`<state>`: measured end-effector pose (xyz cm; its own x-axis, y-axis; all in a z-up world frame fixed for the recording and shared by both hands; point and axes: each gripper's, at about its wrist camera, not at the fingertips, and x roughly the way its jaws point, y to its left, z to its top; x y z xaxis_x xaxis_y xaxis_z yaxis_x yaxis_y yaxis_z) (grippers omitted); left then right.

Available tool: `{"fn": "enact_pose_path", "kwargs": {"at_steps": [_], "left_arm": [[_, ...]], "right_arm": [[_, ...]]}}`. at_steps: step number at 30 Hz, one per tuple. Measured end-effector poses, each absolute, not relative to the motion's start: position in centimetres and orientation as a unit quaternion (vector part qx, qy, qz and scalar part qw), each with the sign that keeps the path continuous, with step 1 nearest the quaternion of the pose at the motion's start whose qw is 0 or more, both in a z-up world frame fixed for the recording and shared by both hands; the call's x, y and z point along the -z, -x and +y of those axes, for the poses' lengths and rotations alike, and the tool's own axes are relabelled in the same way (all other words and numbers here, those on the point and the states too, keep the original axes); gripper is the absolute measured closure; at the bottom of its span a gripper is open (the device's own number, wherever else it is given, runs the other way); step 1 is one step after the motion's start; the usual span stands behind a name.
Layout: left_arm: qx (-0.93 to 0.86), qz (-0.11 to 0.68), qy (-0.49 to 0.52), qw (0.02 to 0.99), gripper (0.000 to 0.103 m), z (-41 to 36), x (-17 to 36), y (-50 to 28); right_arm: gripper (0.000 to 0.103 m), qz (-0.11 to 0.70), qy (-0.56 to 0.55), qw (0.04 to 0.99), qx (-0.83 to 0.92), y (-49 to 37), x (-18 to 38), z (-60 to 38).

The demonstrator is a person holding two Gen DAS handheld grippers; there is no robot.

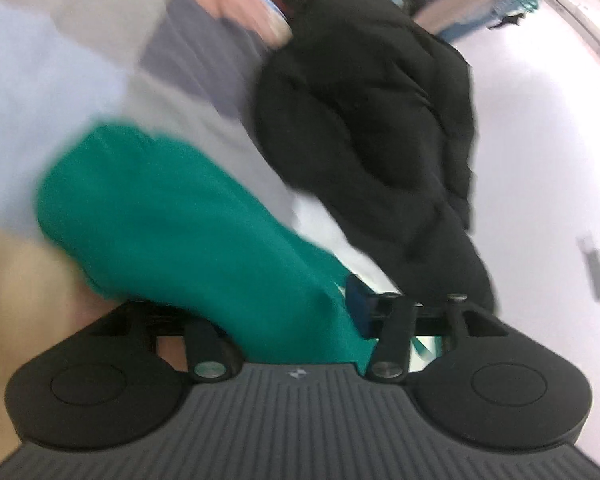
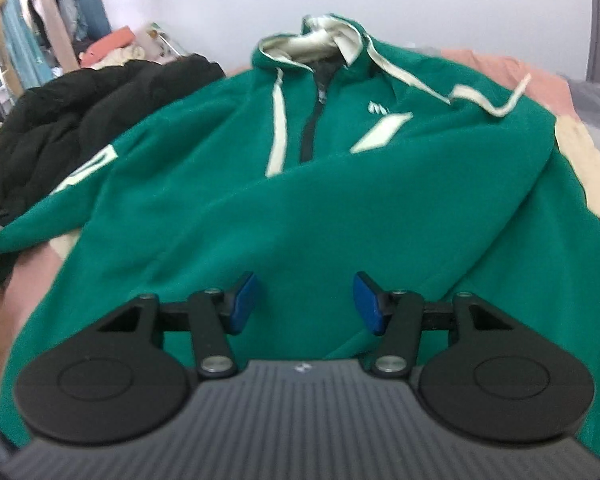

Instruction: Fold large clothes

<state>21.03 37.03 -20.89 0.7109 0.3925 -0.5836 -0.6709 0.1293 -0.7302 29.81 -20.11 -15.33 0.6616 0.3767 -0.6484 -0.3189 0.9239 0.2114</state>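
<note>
A green hoodie [image 2: 300,200] with cream trim lies face up on the bed, hood at the far end. My right gripper [image 2: 304,300] is open and empty, just above the hoodie's lower hem. In the left wrist view, which is blurred, my left gripper [image 1: 324,316] has green hoodie fabric [image 1: 172,216] running between its fingers; one blue pad [image 1: 360,308] shows, the other is hidden under the cloth. The gripper appears shut on that fabric, a sleeve or side edge.
A black puffer jacket [image 2: 80,120] lies on the bed left of the hoodie and also shows in the left wrist view [image 1: 372,128]. The bedcover [image 2: 580,152] has pink, cream and grey patches. Clothes hang on a rack [image 2: 40,20] at the far left. White floor [image 1: 548,160] lies beside the bed.
</note>
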Motion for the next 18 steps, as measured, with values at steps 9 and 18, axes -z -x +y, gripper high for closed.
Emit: {"fn": "enact_pose_path", "kwargs": {"at_steps": [9,18], "left_arm": [[-0.411,0.136,0.319,0.843,0.096,35.3,14.9,-25.0],[-0.314,0.080,0.060,0.944,0.096,25.5,2.8,-29.9]], "right_arm": [[0.048,0.386,-0.062,0.902,-0.187,-30.2,15.8,-20.4],[0.047,0.391,-0.139,0.895,-0.164,-30.9,14.9,-23.6]]}}
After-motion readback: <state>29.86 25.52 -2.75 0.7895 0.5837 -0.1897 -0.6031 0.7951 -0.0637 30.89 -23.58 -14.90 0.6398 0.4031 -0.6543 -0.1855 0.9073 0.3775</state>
